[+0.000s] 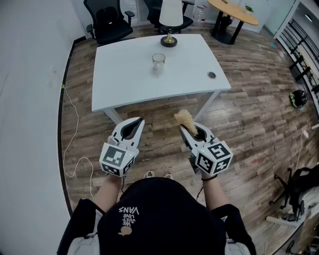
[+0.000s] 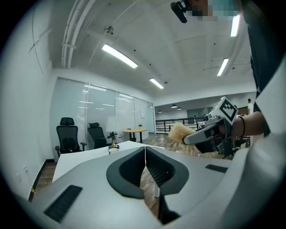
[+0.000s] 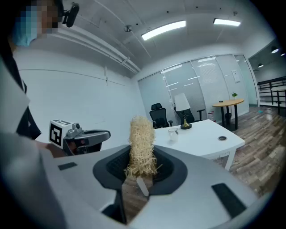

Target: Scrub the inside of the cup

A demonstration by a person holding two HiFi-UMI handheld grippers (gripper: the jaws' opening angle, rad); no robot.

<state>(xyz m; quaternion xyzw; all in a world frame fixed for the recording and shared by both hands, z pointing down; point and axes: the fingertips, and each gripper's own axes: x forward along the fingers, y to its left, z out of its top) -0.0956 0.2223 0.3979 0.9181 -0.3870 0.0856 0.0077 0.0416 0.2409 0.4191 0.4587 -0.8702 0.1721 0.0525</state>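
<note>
A clear glass cup (image 1: 158, 63) stands upright in the middle of the white table (image 1: 124, 74); it also shows small and far off as the cup (image 2: 112, 150) and the cup (image 3: 173, 133). Both grippers hang over the wooden floor, short of the table's near edge. My right gripper (image 1: 183, 128) is shut on a tan straw-like scrubber (image 1: 185, 118), whose bushy head sticks up past the jaws as the scrubber (image 3: 142, 144). My left gripper (image 1: 139, 121) is shut with nothing in it; its jaws meet along one seam in the left gripper view (image 2: 145, 148).
A table lamp (image 1: 170, 21) stands at the table's far edge, and a round cable hole (image 1: 212, 75) sits near its right corner. Black office chairs (image 1: 108, 20) and a round wooden table (image 1: 233, 12) lie beyond. A white cable (image 1: 75, 124) trails on the floor at left.
</note>
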